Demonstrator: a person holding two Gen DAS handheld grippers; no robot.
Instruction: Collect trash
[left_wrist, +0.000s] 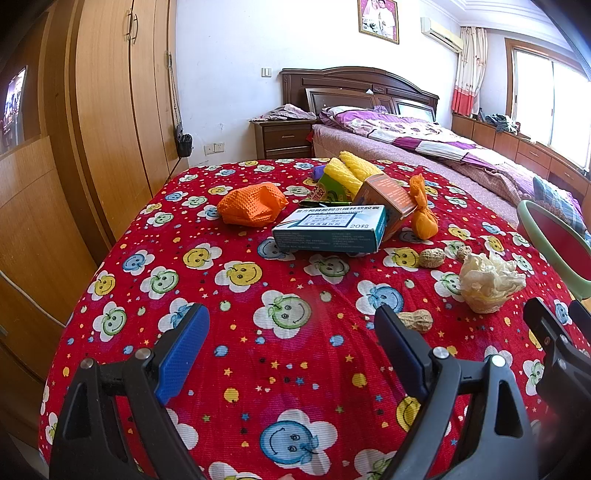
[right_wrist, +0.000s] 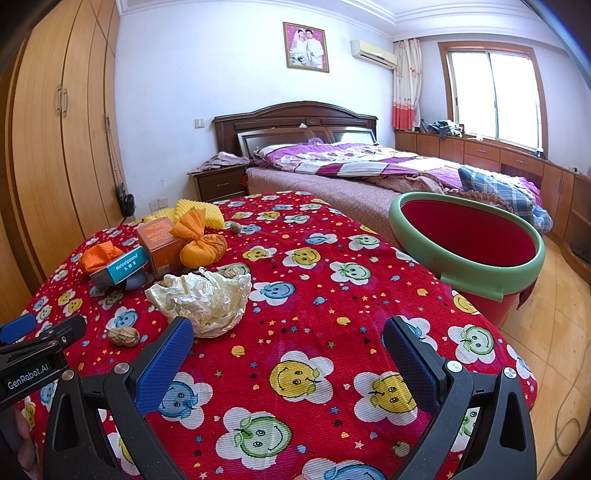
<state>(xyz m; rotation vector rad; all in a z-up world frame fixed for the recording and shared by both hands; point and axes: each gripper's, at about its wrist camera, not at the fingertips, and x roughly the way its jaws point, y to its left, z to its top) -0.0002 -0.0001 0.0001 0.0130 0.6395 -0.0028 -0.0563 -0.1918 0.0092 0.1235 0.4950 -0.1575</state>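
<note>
Trash lies on a table under a red smiley-flower cloth (left_wrist: 288, 354). A teal-and-white medicine box (left_wrist: 328, 229), an orange box (left_wrist: 388, 201), orange foam net (left_wrist: 253, 203), a tied orange wrap (left_wrist: 423, 216), yellow foam nets (left_wrist: 351, 171), a crumpled white paper (left_wrist: 487, 282) (right_wrist: 203, 297) and peanuts (left_wrist: 417, 320) (right_wrist: 123, 336) sit there. My left gripper (left_wrist: 291, 354) hovers open over bare cloth near the front edge. My right gripper (right_wrist: 288, 363) is open too, the crumpled paper just beyond its left finger. A red bin with a green rim (right_wrist: 469, 240) stands beside the table at right.
A wooden wardrobe (left_wrist: 103, 110) lines the left wall. A bed with purple bedding (right_wrist: 369, 162) and a nightstand (right_wrist: 219, 182) stand behind the table. Low cabinets run under the window (right_wrist: 495, 96). Wooden floor (right_wrist: 557, 332) shows right of the bin.
</note>
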